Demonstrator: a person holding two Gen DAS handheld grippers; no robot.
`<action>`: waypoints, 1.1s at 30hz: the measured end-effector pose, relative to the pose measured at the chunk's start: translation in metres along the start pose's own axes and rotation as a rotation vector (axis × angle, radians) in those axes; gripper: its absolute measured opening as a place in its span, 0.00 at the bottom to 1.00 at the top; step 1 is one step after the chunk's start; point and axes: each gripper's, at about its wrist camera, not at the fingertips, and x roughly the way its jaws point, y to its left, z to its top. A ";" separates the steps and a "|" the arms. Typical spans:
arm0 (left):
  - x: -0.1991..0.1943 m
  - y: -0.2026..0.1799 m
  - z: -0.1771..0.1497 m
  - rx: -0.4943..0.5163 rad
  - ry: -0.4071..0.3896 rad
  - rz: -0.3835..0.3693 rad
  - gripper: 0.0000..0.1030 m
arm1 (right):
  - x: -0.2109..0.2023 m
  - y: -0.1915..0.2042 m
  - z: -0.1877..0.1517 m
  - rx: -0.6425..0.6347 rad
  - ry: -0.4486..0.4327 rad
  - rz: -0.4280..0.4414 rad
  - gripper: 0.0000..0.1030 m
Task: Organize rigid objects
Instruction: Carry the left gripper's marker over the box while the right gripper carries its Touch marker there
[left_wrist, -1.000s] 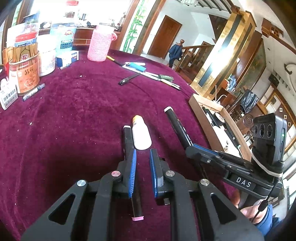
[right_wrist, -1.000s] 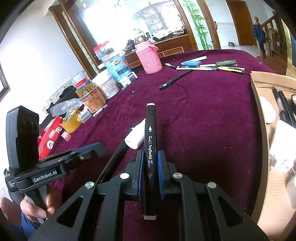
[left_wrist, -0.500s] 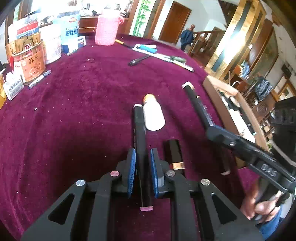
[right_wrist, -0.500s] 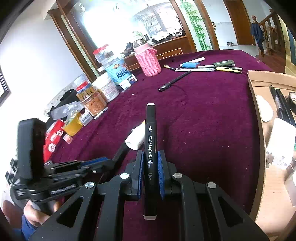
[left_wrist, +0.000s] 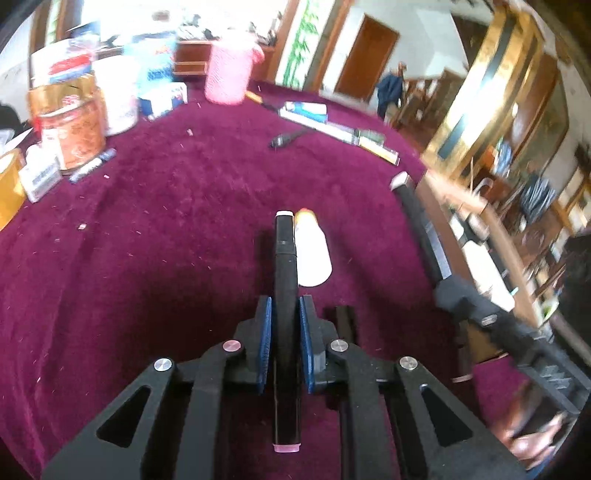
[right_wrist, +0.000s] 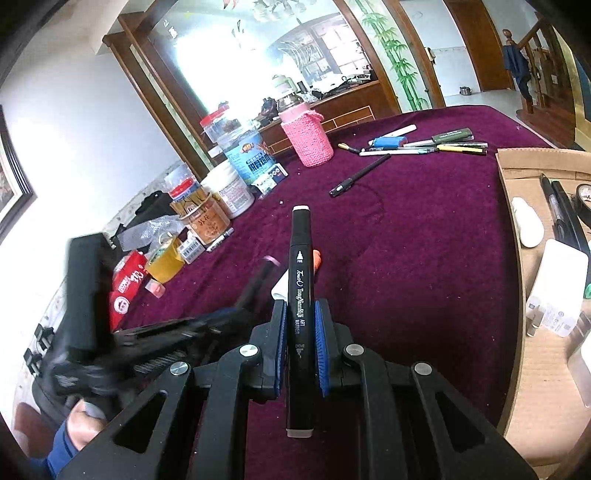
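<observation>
My left gripper (left_wrist: 285, 301) is shut on a black marker (left_wrist: 284, 251) with a pink end cap, held off the maroon cloth (left_wrist: 166, 240). A small white bottle (left_wrist: 313, 258) with an orange cap lies just right of that marker's tip. A black item with a gold band (left_wrist: 345, 321) lies under my right finger. My right gripper (right_wrist: 300, 306) is shut on a black art marker (right_wrist: 300, 254) with white caps, raised above the cloth. In the left wrist view this art marker (left_wrist: 421, 232) slants up at the right.
An open cardboard box (right_wrist: 532, 162) at the right holds pens and white items. Several pens (right_wrist: 424, 146) and a black pen (right_wrist: 358, 175) lie at the far side. A pink knitted cup (right_wrist: 308, 136) and jars (right_wrist: 207, 218) stand at the back left.
My left gripper went from open beside the pink-capped marker to shut on it, and the marker now lies centred between the pads. The right gripper kept its art marker still.
</observation>
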 end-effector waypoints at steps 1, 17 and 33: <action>-0.008 -0.002 0.002 -0.006 -0.019 -0.012 0.11 | -0.001 0.000 0.000 0.001 -0.003 0.006 0.12; -0.044 -0.081 0.023 0.022 -0.065 -0.190 0.12 | -0.063 -0.039 0.011 0.140 -0.137 0.016 0.12; 0.037 -0.207 0.008 0.084 0.113 -0.354 0.12 | -0.154 -0.146 -0.004 0.261 -0.159 -0.241 0.13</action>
